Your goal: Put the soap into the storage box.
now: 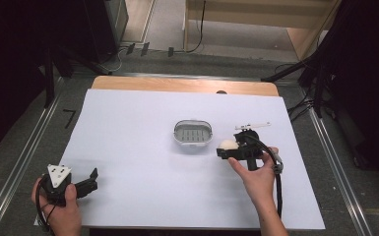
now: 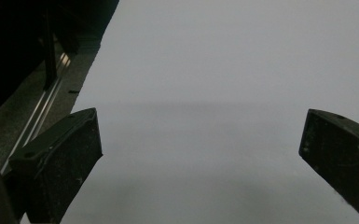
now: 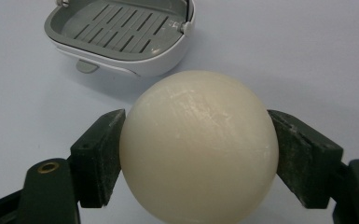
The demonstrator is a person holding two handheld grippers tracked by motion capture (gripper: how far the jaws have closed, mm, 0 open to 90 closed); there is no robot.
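A cream-white round soap (image 3: 198,144) sits between the two black jaws of my right gripper (image 3: 196,154), which is shut on it from both sides. In the high view the right gripper (image 1: 228,147) holds the soap (image 1: 229,144) just right of a white and grey soap dish (image 1: 193,133) with a slotted grey insert. The same soap dish (image 3: 121,35) lies ahead of the soap in the right gripper view, apart from it. My left gripper (image 1: 92,178) rests near the front left of the table, open, with bare white surface between its jaws (image 2: 200,154).
A white sheet (image 1: 138,162) covers the table, with a wooden strip (image 1: 182,84) along its far edge. Metal rails (image 1: 24,147) run along both sides. Dark stands and cables crowd the floor at the far right (image 1: 320,83).
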